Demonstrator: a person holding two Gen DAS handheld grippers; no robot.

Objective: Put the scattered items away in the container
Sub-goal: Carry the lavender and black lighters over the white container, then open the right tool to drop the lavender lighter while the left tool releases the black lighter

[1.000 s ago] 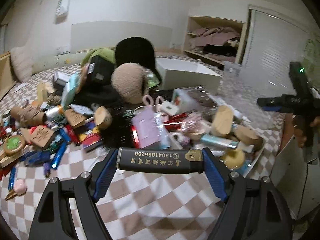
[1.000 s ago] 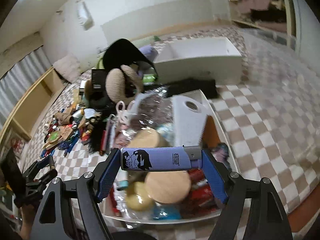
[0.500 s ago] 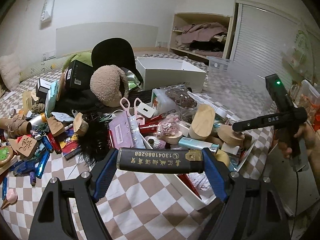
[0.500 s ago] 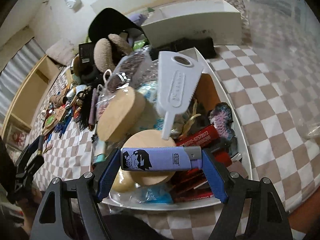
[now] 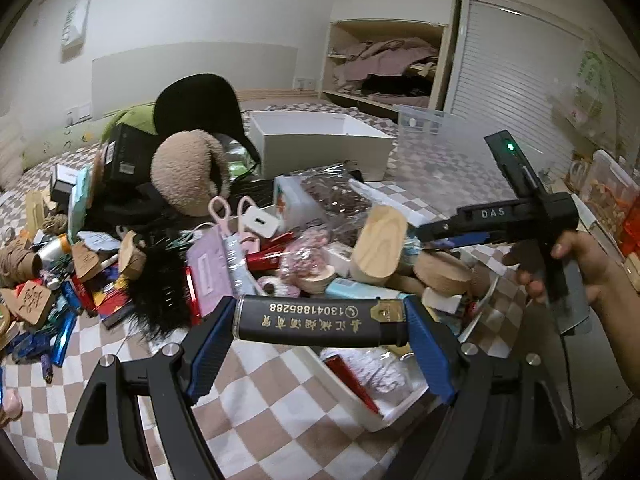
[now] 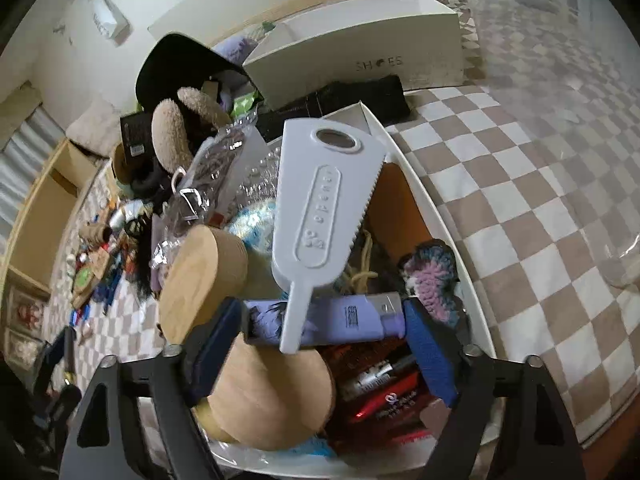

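L gripper [image 5: 320, 322] is clamped endwise on a black lighter [image 5: 316, 322] w/ gold print, held crosswise between the blue pads so it can't tip out while carried. It is held above the near corner of the white container [image 5: 400, 416], which lies just ahead and to its right; judged: drop not yet made. Left of the gripper, loose items [image 5: 48, 304] (tags, blue lighters, twine) are seen on the checked cloth, not yet tidied.

R gripper [image 6: 324, 320] is closed on a purple lighter [image 6: 352, 320], gripped end to end, low over the container's [image 6: 452, 240] heaped contents. A white comb-like paddle [image 6: 320, 208] leans right in front, its handle crossing the lighter; a wooden block [image 6: 200, 276] sits just left. Judged: release needs a gap, as the pile is nearly full.
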